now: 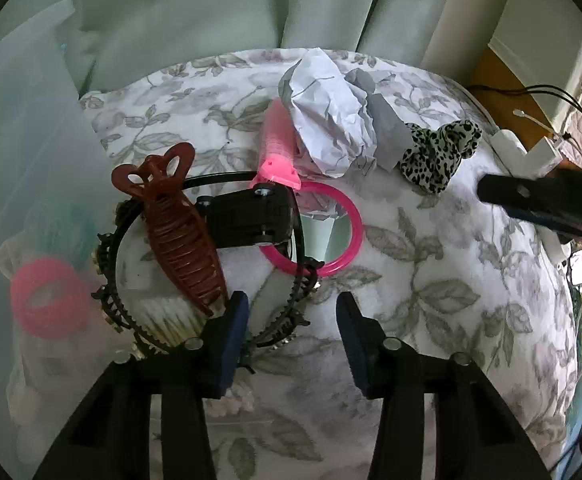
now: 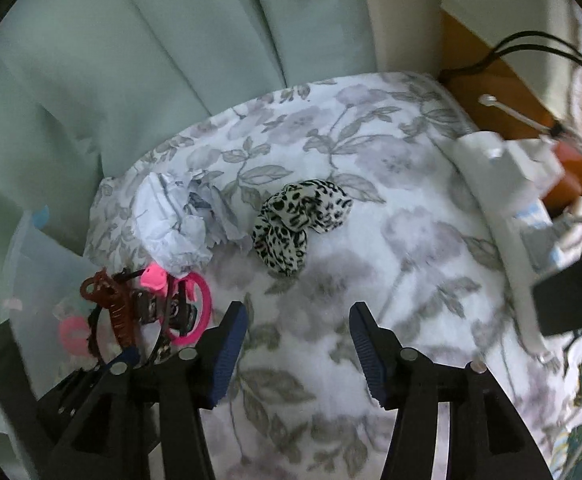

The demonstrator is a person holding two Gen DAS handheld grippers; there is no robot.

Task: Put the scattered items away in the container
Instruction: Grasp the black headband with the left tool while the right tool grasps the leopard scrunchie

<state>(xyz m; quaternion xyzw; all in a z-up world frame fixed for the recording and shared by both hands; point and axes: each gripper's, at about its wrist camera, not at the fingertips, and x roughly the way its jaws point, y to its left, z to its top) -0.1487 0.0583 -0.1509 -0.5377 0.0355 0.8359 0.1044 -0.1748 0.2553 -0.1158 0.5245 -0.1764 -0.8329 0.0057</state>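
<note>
A pile lies on the floral bedcover: a brown claw clip, a black toothed headband, a black toy car, a pink hand mirror and crumpled paper. A leopard-print scrunchie lies to the right, also in the right wrist view. A translucent container at the left holds a pink ring. My left gripper is open over the headband's near edge. My right gripper is open, empty, short of the scrunchie.
Pale green curtains hang behind the bed. White boxes and cables crowd the right edge. The pile and container show at the lower left of the right wrist view. The right gripper's finger shows in the left view.
</note>
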